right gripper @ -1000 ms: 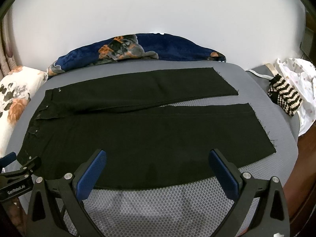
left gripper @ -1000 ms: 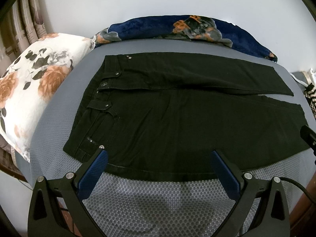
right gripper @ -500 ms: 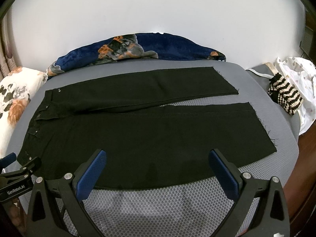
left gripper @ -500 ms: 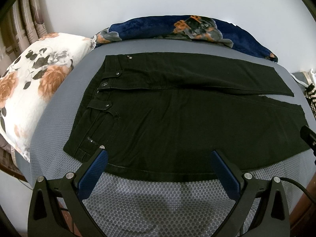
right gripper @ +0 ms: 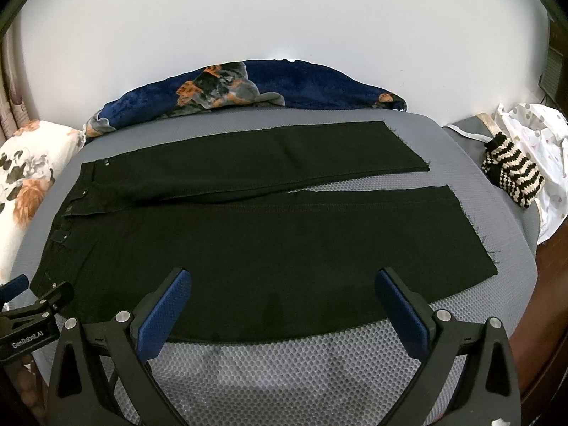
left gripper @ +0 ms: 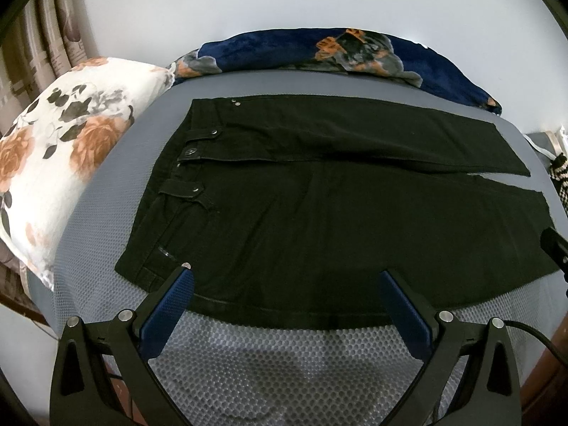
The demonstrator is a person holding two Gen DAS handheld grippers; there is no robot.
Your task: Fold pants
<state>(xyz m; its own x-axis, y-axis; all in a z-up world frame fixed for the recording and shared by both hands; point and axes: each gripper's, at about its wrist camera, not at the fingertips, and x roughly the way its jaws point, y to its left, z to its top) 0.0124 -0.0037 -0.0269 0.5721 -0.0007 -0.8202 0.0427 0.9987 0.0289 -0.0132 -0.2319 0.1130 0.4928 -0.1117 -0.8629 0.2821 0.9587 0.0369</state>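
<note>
Both claws hang spread and empty at the near edge: the left gripper [left gripper: 284, 305] is by the waistband, the right gripper [right gripper: 282, 305] nearer the hems, and the black pants [right gripper: 255, 245] lie flat across the grey mesh mattress [right gripper: 284, 365], their long axis running left to right.

My grey mesh bed [right gripper: 319, 372] meets a plain white wall [right gripper: 284, 17] at twelve o'clock; curtains [left gripper: 42, 46] hang at ten.
</note>
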